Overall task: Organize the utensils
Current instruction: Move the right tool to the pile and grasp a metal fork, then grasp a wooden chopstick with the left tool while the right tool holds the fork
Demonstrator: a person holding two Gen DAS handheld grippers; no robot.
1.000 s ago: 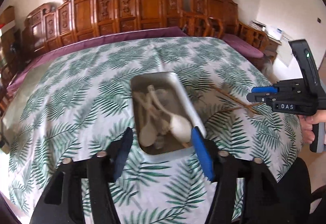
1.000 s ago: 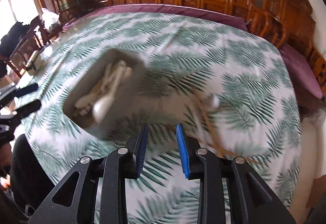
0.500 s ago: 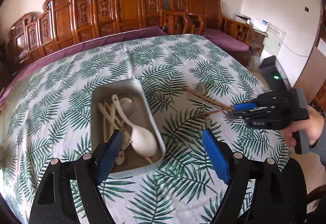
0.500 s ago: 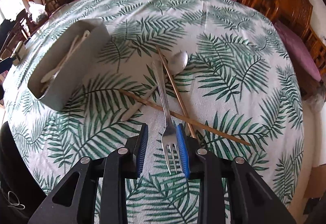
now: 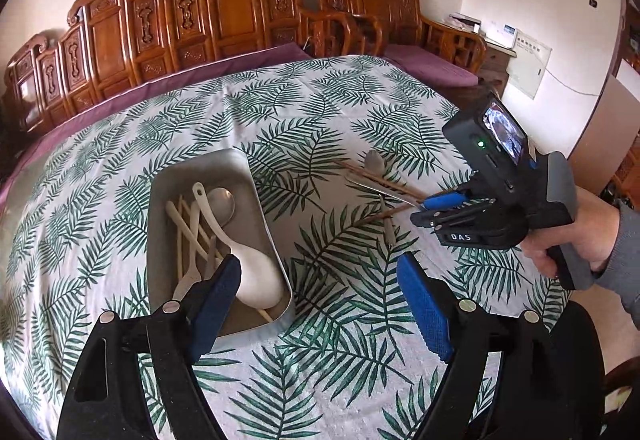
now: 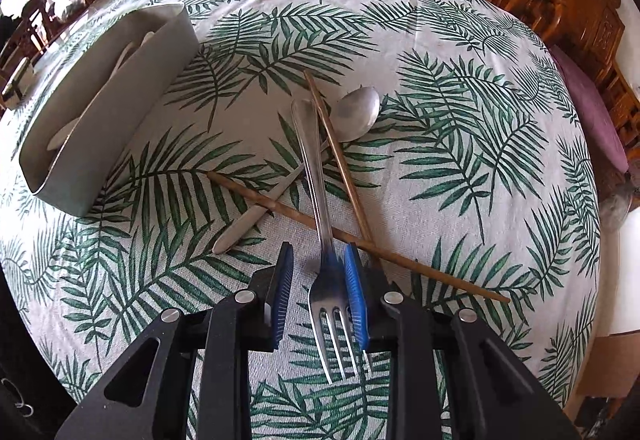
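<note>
The right gripper (image 6: 318, 298) is closing narrowly around the steel fork (image 6: 320, 240); the left gripper (image 5: 318, 304) is hanging wide, empty. Likely next: lifting it to the grey metal tray (image 6: 116, 96).

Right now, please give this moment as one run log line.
left gripper: open, empty | right gripper: closing around fork, left pad not touching | tray: holds spoons | chopsticks, spoon: on cloth

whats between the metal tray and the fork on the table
In the right wrist view: bare leaf-print tablecloth, then a metal spoon's handle crossing a wooden chopstick, between tray and fork.
</note>
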